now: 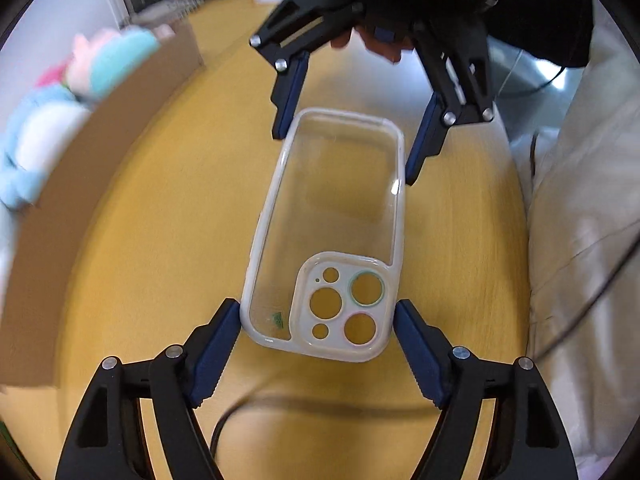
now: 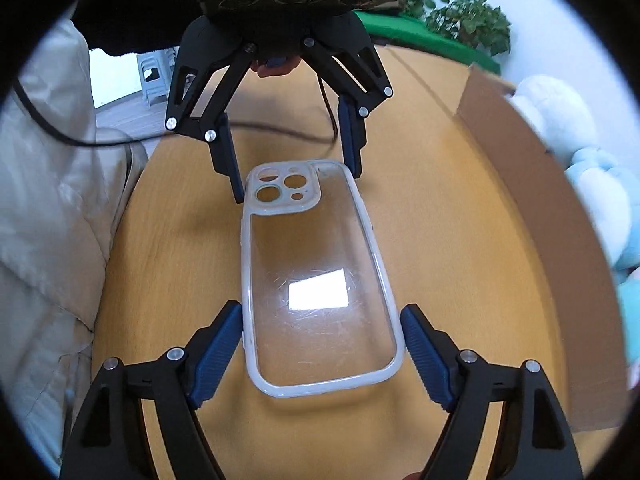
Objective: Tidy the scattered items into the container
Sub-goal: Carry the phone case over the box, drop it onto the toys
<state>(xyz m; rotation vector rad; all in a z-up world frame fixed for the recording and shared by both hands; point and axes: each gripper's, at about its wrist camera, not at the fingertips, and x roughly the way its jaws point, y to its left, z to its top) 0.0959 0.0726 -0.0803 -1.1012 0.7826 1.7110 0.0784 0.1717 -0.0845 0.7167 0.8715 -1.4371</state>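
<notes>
A clear phone case (image 1: 332,232) with a whitish rim is held above the yellow wooden table (image 1: 160,240) between my two grippers. My left gripper (image 1: 318,320) is shut on the camera-cutout end, pads against both long sides. My right gripper (image 2: 322,324) is shut on the plain end of the case (image 2: 316,276). In the left wrist view the right gripper (image 1: 344,152) faces me at the far end. In the right wrist view the left gripper (image 2: 298,184) faces me. A brown cardboard box (image 1: 80,200) stands to the left, also in the right wrist view (image 2: 540,220).
Pastel plush toys (image 1: 40,120) lie in the box (image 2: 592,184). A beige padded coat (image 2: 48,240) is by the table edge. A black cable (image 2: 280,130) runs across the table. Green plants (image 2: 468,20) stand beyond the far end.
</notes>
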